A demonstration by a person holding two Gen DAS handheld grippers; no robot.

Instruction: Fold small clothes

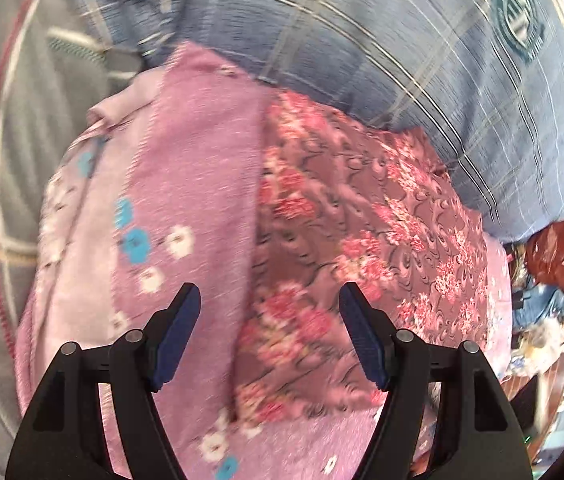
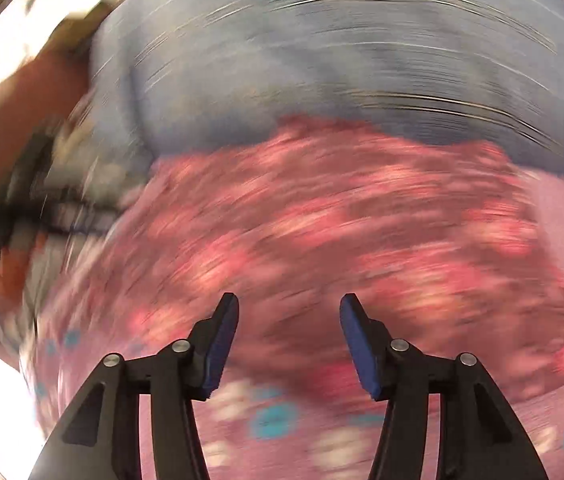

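A small maroon garment with red and pink flowers (image 1: 358, 240) lies flat on a lilac cloth printed with white and blue flowers (image 1: 185, 184). My left gripper (image 1: 269, 300) hovers over the garment's left edge, open and empty. In the right wrist view, which is strongly motion-blurred, the same floral garment (image 2: 342, 232) fills the middle and the lilac cloth (image 2: 282, 432) lies below it. My right gripper (image 2: 289, 306) is open and empty above the garment's near edge.
A blue plaid sheet (image 1: 382, 40) covers the surface behind the garment; it also shows in the right wrist view (image 2: 322, 72). A grey plaid fabric (image 1: 9, 160) lies at the left. Cluttered items and a red bag (image 1: 550, 256) sit at the right edge.
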